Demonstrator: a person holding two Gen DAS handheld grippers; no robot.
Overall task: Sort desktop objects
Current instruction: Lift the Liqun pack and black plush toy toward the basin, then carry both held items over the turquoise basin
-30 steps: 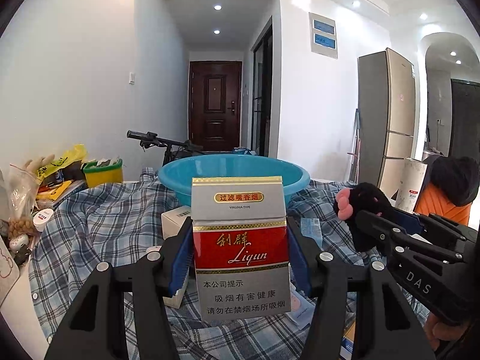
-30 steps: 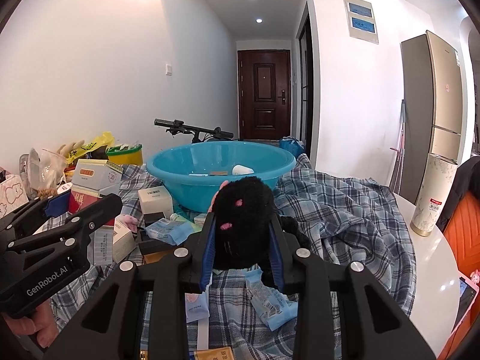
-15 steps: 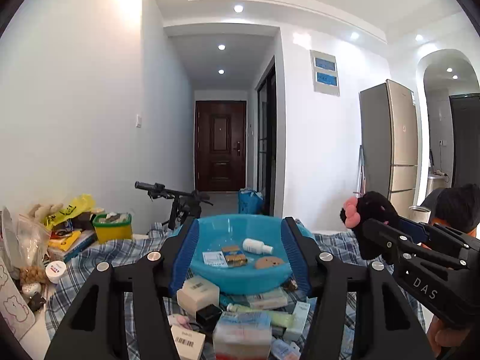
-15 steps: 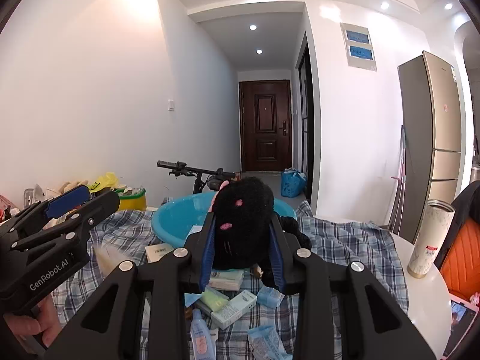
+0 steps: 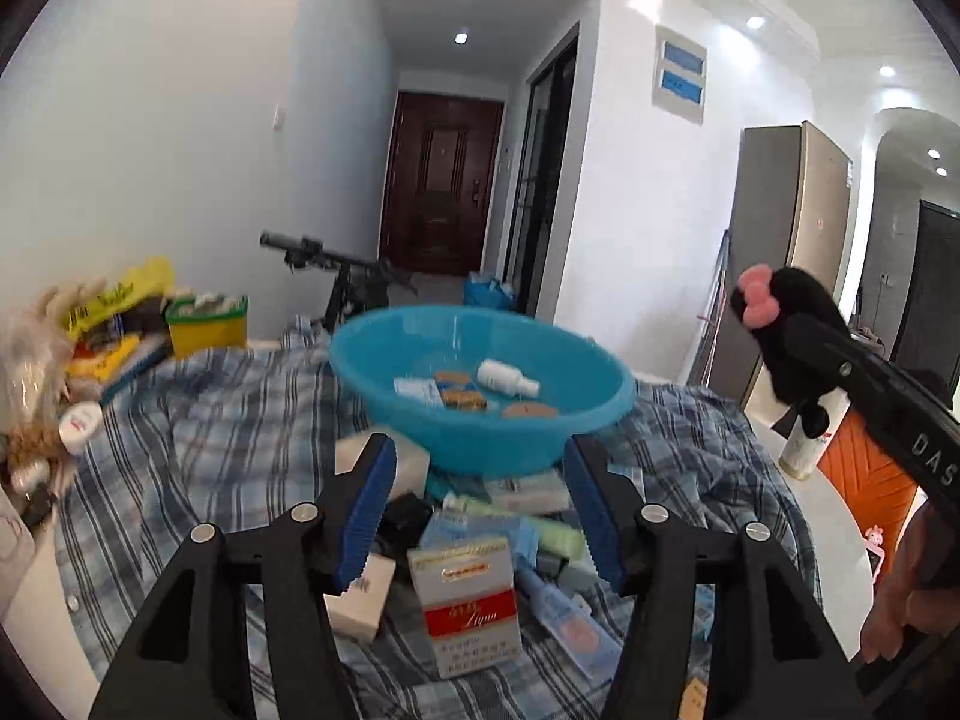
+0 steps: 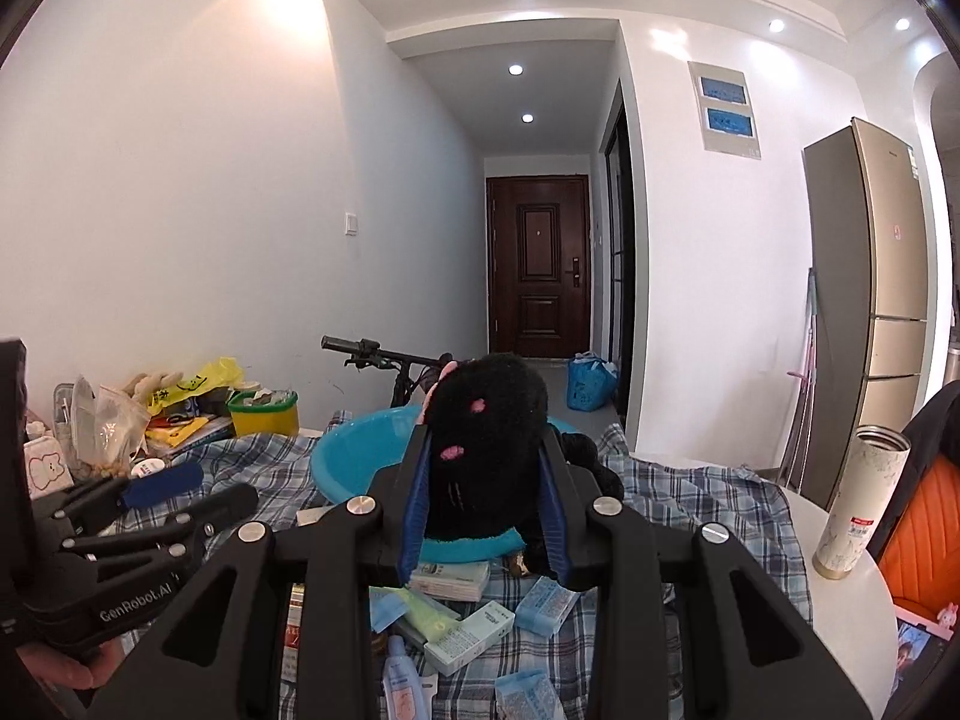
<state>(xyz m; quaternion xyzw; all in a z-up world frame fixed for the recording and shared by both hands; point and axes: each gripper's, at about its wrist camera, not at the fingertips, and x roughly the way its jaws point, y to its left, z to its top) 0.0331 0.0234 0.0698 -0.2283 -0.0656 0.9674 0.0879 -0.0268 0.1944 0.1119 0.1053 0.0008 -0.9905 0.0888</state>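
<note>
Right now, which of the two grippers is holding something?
The right gripper: its blue pads clamp the black plush toy. The left gripper stands open above the cigarette pack.

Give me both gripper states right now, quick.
Left gripper: open, holding nothing.
Right gripper: shut on the fuzzy black plush toy with pink spots.

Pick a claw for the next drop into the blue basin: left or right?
Right, probably. The right claw is shut on the black plush toy, raised with the basin right behind it. The left claw is open and holds nothing, above the cigarette pack.
</note>
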